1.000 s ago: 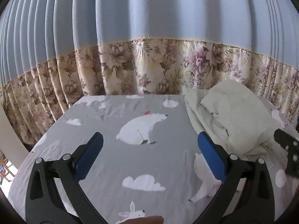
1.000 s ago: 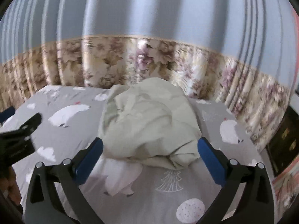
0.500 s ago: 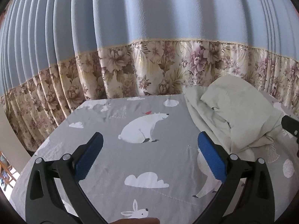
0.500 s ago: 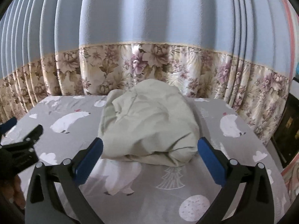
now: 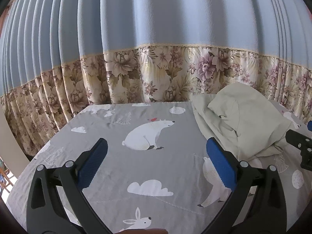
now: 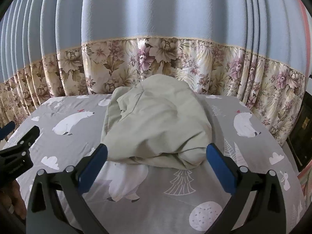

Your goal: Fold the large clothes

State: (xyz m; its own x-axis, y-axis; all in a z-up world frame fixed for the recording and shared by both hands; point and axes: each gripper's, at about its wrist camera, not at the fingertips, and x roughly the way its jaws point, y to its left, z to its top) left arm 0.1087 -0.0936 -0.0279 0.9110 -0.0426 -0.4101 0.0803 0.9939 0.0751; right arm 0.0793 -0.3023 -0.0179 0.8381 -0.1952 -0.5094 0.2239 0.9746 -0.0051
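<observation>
The pale green garment [image 6: 156, 124] lies bunched in a heap against the bed's [image 6: 195, 195] far edge by the floral curtain [image 6: 136, 62]; the right gripper [image 6: 156, 161] hovers just before it, jaws spread and empty; the left gripper [image 5: 156, 161], jaws likewise spread, hangs over bare sheet.

A crumpled garment [image 6: 158, 122] lies bunched in a heap on the bedsheet [image 6: 253, 156], toward the far edge, with the curtain [image 6: 156, 39] hanging just behind both. The right gripper [image 6: 156, 167] hovers above the sheet directly before the heap, its spread jaws level with the near edge. The left gripper [image 5: 156, 167] hovers to the left of the heap, over bare sheet [image 5: 136, 165], with the garment [image 5: 239, 120] off to its right.
</observation>
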